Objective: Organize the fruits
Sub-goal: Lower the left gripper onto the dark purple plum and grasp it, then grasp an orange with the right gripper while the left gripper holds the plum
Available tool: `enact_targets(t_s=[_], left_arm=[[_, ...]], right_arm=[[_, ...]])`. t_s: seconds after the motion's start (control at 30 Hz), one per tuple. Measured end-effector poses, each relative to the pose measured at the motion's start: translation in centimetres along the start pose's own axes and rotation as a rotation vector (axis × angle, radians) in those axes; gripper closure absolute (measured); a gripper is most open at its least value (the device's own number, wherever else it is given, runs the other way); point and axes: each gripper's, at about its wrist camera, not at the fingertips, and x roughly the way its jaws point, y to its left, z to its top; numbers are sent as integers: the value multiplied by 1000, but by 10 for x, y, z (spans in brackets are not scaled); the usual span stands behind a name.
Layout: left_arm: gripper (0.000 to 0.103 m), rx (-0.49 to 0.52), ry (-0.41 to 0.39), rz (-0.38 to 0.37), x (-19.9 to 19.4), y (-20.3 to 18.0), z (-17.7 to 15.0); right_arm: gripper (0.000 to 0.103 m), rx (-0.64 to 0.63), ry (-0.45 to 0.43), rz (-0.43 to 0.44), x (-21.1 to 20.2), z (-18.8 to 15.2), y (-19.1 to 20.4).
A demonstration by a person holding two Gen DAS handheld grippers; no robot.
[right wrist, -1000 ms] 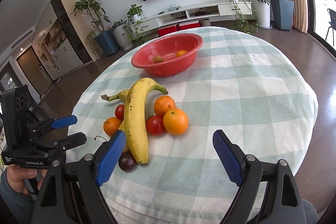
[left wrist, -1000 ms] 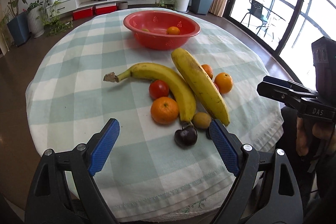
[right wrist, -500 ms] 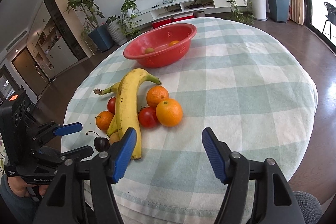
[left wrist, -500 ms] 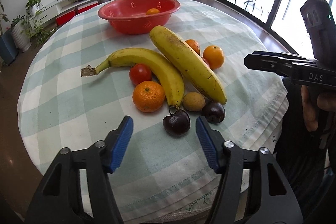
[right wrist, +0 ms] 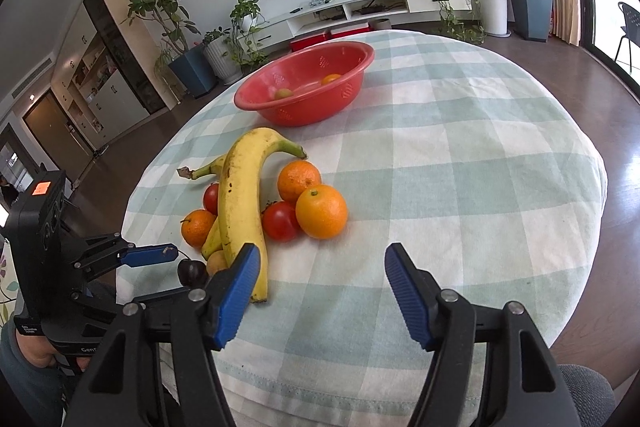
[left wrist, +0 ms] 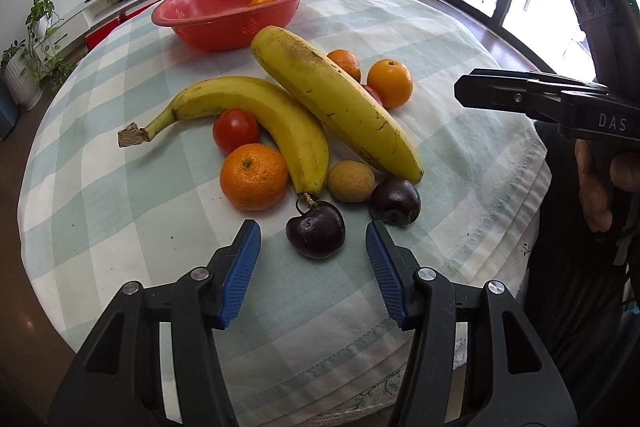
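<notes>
My left gripper point(left wrist: 313, 245) is open, its blue pads on either side of a dark cherry point(left wrist: 316, 229) on the checked cloth, not touching it. A second dark cherry point(left wrist: 395, 201), a small tan fruit point(left wrist: 351, 181), an orange point(left wrist: 253, 175), a tomato point(left wrist: 236, 130) and two bananas point(left wrist: 336, 99) lie just beyond. My right gripper point(right wrist: 320, 269) is open and empty, low over the cloth, in front of an orange point(right wrist: 321, 212) and a tomato point(right wrist: 281, 221). The red bowl point(right wrist: 306, 95) holds two small fruits.
The round table point(right wrist: 460, 155) has its front edge close below both grippers. The left gripper shows at the left of the right wrist view point(right wrist: 148, 255). A TV unit, potted plants and a glass door stand beyond the table.
My left gripper has moved forward and down to the near cherry and its jaws have narrowed around it. My right gripper has moved closer to the fruit and narrowed a little.
</notes>
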Motion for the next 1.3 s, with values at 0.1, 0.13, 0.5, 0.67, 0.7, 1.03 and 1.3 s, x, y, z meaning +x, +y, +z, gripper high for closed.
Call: enact_targets(t_s=[0.1,0.13,0.5,0.67,0.7,1.03,1.3], left_arm=[[50,-9,6,-1,4,1,1],[50,-9,6,1,5,1,1],[70,-21,24,-10,13,-2,1],[70,-22,23,-5,14,-2,0],[70,-25,22,-5,14,-2,0],[74,-50,6,-5,12,2,-3],[74,-93,-12,-8,4,10,-10]], right_arm=[[34,-5,3,0,0,0,0],[34,-6,4,-1,1,0,1],[34,-10,16,-8,2,-2,4],[34,-10,17,-8,3,-1,4],[34,-11,19,-9,3,-2,5],[34,-14,20,-11,3,-2,6],[34,-24,44,-25,7,8,7]])
